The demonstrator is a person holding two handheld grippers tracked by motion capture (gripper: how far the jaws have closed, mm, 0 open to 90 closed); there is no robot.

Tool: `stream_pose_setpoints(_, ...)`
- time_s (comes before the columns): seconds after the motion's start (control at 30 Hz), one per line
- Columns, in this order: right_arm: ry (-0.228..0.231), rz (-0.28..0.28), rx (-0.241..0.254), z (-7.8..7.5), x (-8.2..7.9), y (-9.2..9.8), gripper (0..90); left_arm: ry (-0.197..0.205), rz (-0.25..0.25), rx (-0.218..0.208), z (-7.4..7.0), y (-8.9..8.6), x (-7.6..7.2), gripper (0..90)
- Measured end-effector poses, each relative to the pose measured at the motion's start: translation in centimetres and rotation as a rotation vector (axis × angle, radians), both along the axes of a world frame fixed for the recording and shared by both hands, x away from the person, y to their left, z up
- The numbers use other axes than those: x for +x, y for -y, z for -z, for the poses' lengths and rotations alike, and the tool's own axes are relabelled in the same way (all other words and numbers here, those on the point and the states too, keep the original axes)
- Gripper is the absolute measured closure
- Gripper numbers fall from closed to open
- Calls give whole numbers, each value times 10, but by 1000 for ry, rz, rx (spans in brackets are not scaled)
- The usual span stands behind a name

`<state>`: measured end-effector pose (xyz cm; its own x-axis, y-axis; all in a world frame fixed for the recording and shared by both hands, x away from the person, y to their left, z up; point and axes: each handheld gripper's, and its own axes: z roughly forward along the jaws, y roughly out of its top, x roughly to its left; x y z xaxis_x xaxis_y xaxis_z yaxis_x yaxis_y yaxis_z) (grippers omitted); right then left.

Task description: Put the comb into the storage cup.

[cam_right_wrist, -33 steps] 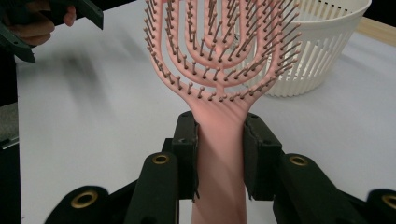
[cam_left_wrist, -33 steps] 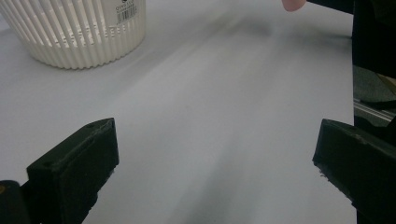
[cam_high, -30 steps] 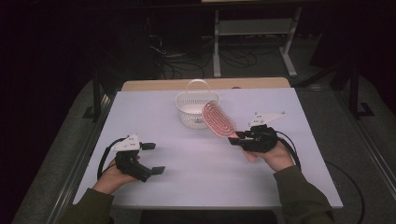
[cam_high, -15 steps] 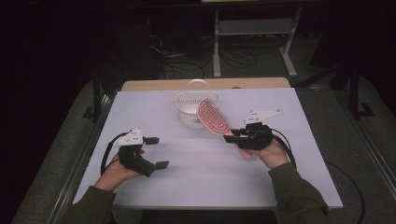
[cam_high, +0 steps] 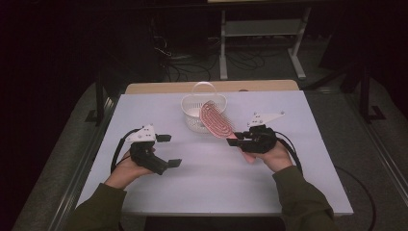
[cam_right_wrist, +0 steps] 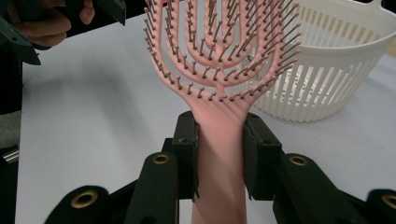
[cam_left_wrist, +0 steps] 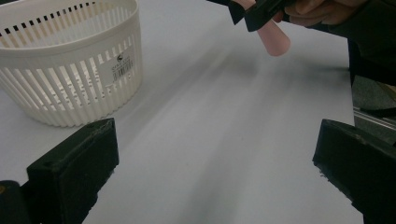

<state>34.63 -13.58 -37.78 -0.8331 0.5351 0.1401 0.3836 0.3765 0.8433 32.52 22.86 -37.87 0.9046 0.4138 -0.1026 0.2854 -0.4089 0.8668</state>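
Right gripper [cam_high: 235, 141] fingers clenched on handle of pink vented hairbrush [cam_high: 216, 119], held clear of the bench [cam_high: 308, 192], head up against near rim of white slatted basket [cam_high: 202, 111] near far edge, middle. Left gripper [cam_high: 168, 150] over left side, fingers spread wide, grasping nothing. White matte bench top, wooden strip along far edge. Dark room behind: floor cables [cam_high: 190, 60], white frame legs [cam_high: 262, 43].

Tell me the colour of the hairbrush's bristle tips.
Dark brownish tips on the pink hairbrush; the right gripper view shows them best.
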Motion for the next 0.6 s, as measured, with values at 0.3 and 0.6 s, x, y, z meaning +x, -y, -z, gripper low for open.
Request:
stream_pose_setpoints(0.3, 10, -10, 14, -1, 3, -5, 683, -10, -3, -6, 1, 13, 9, 0)
stream_pose_setpoints(0.6, 31, -8, 69, -3, 9, -13, 683, -19, -17, -27, -4, 24, 22, 0)
